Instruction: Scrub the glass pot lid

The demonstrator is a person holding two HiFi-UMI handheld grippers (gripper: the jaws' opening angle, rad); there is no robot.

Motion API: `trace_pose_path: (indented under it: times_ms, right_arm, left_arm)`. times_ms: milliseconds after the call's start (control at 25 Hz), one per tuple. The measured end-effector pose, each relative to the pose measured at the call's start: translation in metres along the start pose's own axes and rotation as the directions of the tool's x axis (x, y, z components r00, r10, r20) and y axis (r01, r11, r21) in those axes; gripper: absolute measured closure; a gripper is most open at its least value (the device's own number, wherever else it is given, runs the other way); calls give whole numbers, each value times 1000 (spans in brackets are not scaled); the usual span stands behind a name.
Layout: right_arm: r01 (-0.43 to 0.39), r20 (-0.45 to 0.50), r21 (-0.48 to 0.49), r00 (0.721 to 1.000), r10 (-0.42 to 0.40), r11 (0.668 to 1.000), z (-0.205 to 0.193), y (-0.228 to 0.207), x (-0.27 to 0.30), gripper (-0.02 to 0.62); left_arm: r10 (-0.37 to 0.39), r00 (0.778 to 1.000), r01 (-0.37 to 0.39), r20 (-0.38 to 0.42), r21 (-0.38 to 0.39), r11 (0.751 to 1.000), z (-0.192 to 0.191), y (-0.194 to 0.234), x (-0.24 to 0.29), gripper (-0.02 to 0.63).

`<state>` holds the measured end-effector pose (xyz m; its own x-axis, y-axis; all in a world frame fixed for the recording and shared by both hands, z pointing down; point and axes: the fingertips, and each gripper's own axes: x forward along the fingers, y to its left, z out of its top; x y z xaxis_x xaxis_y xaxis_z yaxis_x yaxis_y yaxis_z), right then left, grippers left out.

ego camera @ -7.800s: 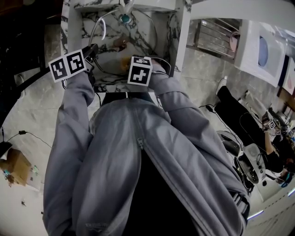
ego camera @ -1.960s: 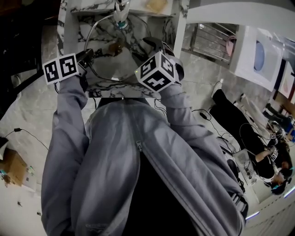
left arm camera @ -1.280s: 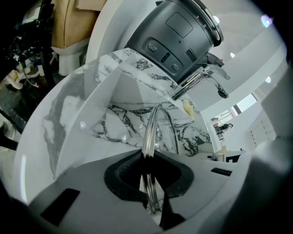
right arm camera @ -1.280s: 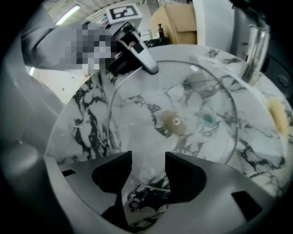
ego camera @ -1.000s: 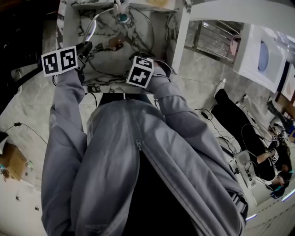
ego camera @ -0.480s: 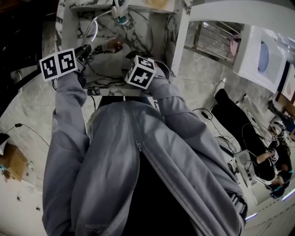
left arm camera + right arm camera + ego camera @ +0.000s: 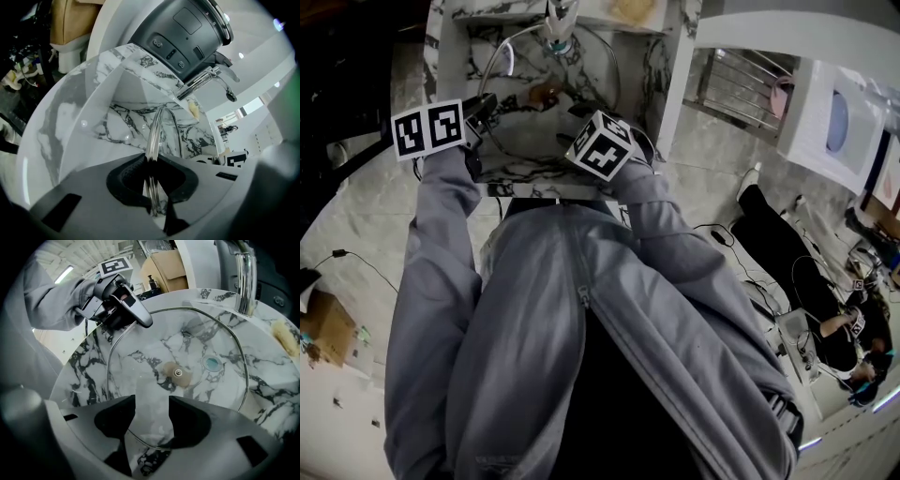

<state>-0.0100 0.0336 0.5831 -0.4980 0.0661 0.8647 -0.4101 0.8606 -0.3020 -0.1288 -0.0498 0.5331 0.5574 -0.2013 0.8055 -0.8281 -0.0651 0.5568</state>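
The glass pot lid, metal-rimmed with a brownish knob, stands tilted in the marble sink. My left gripper is shut on its far-left rim. In the left gripper view that rim runs edge-on between the pads. My right gripper is open at the lid's near rim, with nothing gripped. In the head view the lid's knob lies between the left gripper and the right gripper.
A chrome faucet rises at the sink's back, above a teal drain. A yellow sponge lies on the counter at the right. A dark grey appliance stands behind the faucet. People sit on the floor at the right.
The yellow sponge, once at the lid by the right gripper, now lies on the counter. The right gripper, raised two seconds ago, has come down to the lid's near rim. The left gripper's hold is unchanged.
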Motion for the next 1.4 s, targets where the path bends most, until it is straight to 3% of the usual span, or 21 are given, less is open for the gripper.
trace_pose_path:
  times_ms: [200,440,720,960,1240,1400]
  right_arm:
    - [23,31,49,999,-25,999,7,-10,-4,364]
    - [62,40,55,997,-64,997,9,-15,-13,364]
    - [82,58,54,995,-85,995,8,-13,-24,364]
    - [106,73,59,991,-110,993,9,-12,-34,364]
    - [167,113,59,978,-173,984,16,-14,-65,364]
    - [225,156,52,960,-231,973,24,-16,-92,364]
  left_arm:
    - [-86,996,86,-16,-1,996,-5,-12,18,558]
    - [-116,993,116,-5,47,992,-4,-30,27,563]
    - [-69,997,68,17,75,995,-4,-45,17,566]
    - [-45,997,36,59,159,987,5,-63,-4,566]
    - [-5,996,-18,87,261,965,11,-76,-29,566]
    - [23,995,-56,101,339,939,9,-84,-43,566]
